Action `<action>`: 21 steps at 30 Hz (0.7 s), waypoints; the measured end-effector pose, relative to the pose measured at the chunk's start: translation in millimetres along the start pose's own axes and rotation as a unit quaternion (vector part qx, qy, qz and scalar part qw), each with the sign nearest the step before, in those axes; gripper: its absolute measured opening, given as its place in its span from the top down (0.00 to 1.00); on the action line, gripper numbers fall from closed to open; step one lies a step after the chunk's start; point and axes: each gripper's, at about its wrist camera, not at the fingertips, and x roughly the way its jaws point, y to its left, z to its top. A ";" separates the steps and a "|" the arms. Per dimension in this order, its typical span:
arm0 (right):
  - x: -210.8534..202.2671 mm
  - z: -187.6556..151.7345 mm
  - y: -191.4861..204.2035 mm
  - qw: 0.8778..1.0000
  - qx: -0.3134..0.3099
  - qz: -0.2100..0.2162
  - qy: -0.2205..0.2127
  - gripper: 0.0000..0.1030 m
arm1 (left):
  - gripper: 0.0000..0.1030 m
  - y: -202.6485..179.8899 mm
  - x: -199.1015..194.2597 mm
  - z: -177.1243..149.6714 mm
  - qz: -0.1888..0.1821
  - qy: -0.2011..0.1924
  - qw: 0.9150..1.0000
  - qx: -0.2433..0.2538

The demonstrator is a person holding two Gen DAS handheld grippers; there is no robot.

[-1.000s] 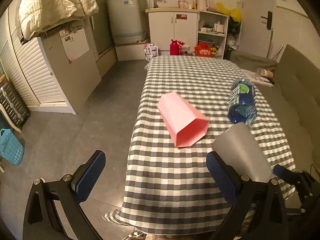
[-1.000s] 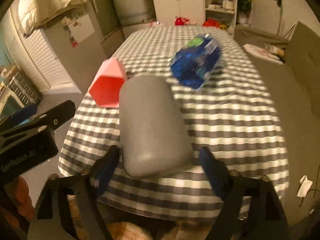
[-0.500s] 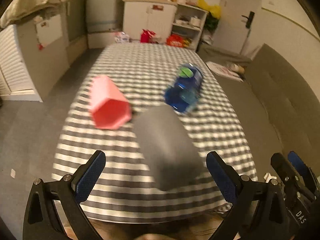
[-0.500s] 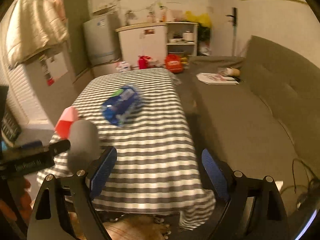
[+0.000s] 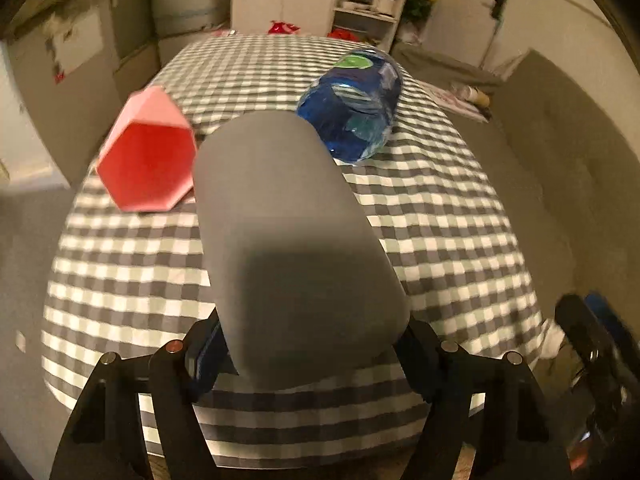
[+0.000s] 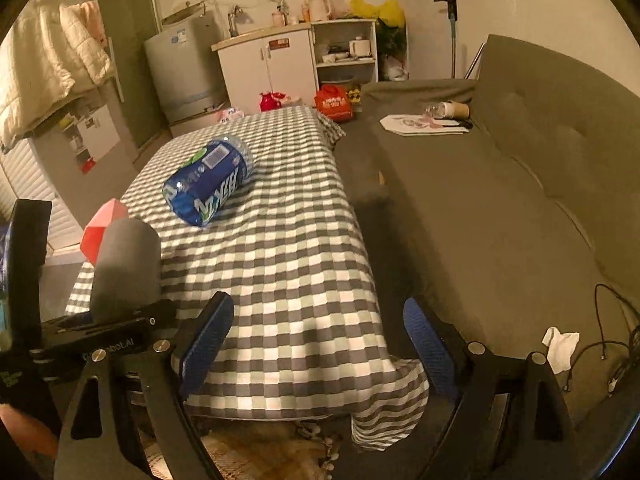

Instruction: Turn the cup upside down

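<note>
A grey cup (image 5: 292,236) lies on its side on the checkered table (image 5: 432,220), closed end toward the left wrist camera. My left gripper (image 5: 310,344) is shut on the grey cup near its closed end. The cup also shows in the right wrist view (image 6: 126,268), with the left gripper's body beside it. My right gripper (image 6: 316,344) is open and empty, off the table's near right corner, apart from the cup.
A pink hexagonal cup (image 5: 150,160) lies on its side left of the grey cup. A blue water bottle (image 5: 354,108) lies behind it. A grey sofa (image 6: 520,200) runs along the table's right side. Cabinets and a fridge stand at the back.
My right gripper let go of the grey cup and drew off to the right. My left gripper swung in from the left and closed on the cup.
</note>
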 end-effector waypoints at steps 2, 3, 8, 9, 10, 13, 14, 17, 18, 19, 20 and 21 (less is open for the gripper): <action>-0.1 0.1 2.5 1.000 -0.002 0.002 -0.001 0.16 | 0.27 1.0 -5.0 -2.2 -0.012 0.001 1.000 0.008; -0.9 0.3 3.9 1.000 -0.004 0.002 -0.002 0.16 | 0.27 2.5 -6.8 -2.8 -0.017 0.002 1.000 0.007; -6.1 1.3 13.7 1.000 -0.014 0.004 -0.006 0.15 | 0.28 13.6 -27.1 -3.3 -0.031 -0.003 0.999 0.014; -6.4 1.6 15.4 1.000 -0.016 0.005 -0.006 0.15 | 0.28 15.0 -30.6 -2.7 -0.032 -0.006 0.999 0.016; -7.0 1.7 17.8 1.000 -0.018 0.006 -0.006 0.15 | 0.28 16.9 -34.2 -1.2 -0.033 -0.010 0.999 0.018; -9.6 2.4 23.6 1.000 -0.021 0.008 -0.007 0.15 | 0.29 20.3 -49.0 3.2 -0.034 -0.022 0.999 0.028; -10.7 2.7 25.0 1.000 -0.022 0.006 -0.009 0.15 | 0.29 21.4 -53.8 4.7 -0.033 -0.027 0.999 0.033; -12.5 3.5 27.2 1.000 -0.023 0.007 -0.011 0.15 | 0.30 25.4 -53.7 10.3 -0.038 -0.024 0.999 0.030; -13.0 3.4 28.1 1.000 -0.024 0.007 -0.011 0.15 | 0.30 26.9 -52.9 10.6 -0.040 -0.023 0.999 0.027; -13.0 3.2 28.4 1.000 -0.024 0.007 -0.011 0.15 | 0.30 28.0 -52.1 11.6 -0.041 -0.022 0.999 0.024; -12.9 2.2 28.4 1.000 -0.024 0.008 -0.010 0.15 | 0.31 25.8 -50.7 13.8 -0.041 -0.021 0.999 0.022; -12.6 1.9 28.5 1.000 -0.024 0.007 -0.010 0.15 | 0.31 25.5 -50.1 15.4 -0.041 -0.019 0.999 0.022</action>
